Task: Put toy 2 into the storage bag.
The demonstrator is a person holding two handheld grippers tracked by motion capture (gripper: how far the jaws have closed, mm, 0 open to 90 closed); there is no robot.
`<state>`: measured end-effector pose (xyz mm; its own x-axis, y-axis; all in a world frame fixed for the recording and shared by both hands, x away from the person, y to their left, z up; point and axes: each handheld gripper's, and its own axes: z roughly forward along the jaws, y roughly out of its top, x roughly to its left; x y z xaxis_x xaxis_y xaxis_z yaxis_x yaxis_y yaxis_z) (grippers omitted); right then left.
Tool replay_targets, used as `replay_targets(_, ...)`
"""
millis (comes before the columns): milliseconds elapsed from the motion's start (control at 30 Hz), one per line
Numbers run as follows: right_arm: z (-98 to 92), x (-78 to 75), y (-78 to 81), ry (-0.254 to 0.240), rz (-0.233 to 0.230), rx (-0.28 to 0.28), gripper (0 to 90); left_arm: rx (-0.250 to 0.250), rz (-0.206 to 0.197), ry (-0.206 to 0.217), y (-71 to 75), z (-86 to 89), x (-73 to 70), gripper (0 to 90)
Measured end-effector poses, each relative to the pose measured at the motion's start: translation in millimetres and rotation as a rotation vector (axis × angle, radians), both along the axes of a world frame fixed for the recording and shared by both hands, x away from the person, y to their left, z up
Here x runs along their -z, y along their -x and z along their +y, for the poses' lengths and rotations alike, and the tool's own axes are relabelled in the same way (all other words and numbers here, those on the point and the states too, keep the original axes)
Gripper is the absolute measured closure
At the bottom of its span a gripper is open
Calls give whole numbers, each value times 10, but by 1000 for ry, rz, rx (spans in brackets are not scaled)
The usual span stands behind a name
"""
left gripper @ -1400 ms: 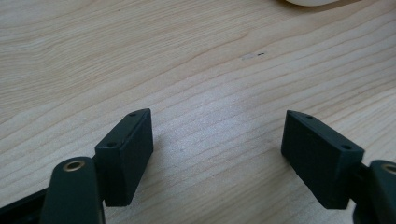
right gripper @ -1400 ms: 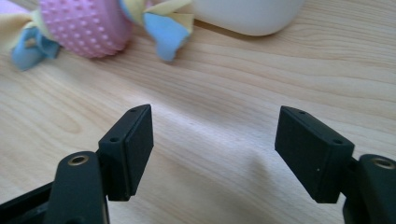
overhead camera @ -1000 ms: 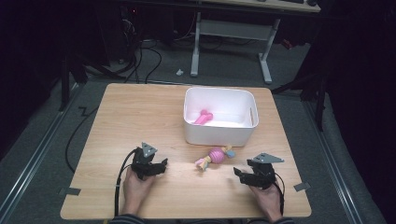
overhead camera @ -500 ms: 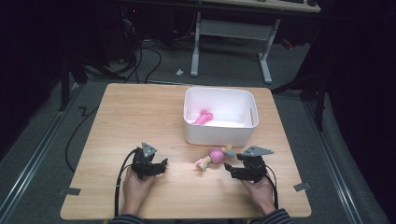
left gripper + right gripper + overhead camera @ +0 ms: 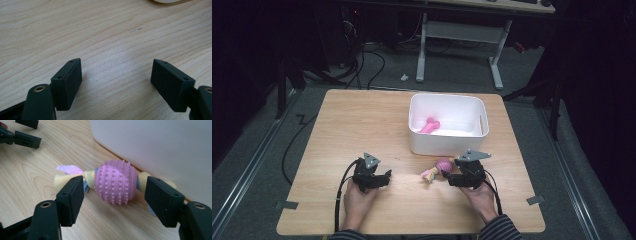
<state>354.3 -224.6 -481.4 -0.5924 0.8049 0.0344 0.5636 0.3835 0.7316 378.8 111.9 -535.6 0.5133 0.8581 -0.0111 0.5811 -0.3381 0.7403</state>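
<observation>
Pink toy: a knobbly pink ball [image 5: 116, 182] with yellow and lilac cloth tails knotted at each end lies on the table [image 5: 337, 125], just in front of the white bin [image 5: 447, 145], near its front wall.
Your right gripper [image 5: 452, 180]: it sits low over the table at the toy's right end. In the right gripper view the ball lies between your two jaws, closer to their tips. The jaws have just been closing, yet a gap shows on each side of the ball, so the pads are not pressing on it; the cloth tails run past both jaws.
Your left gripper [image 5: 384, 178]: your hand holds it near the table's front edge, well apart from the toy. Its jaws stand wide, with bare wood between them in the left gripper view.
Bin: a second pink piece [image 5: 430, 125] lies inside, on the floor of the bin.
Table: light wood grain, with both your sleeves coming in over the near edge.
</observation>
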Motion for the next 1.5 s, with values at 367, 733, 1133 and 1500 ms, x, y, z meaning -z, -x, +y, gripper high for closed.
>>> replay_targets(367,92,-12,-114,23,-17,-2,324,0,1,0,1,-1,-1,253)
replay_targets(733,159,36,-193,20,-6,5,324,1,0,0,0,0,0,253)
replay_targets(1133,199,98,-254,34,6,10,335,-1,1,2,1,-1,1,253)
replay_targets(1500,198,113,-237,68,-19,21,400,2,3,0,1,1,-1,253)
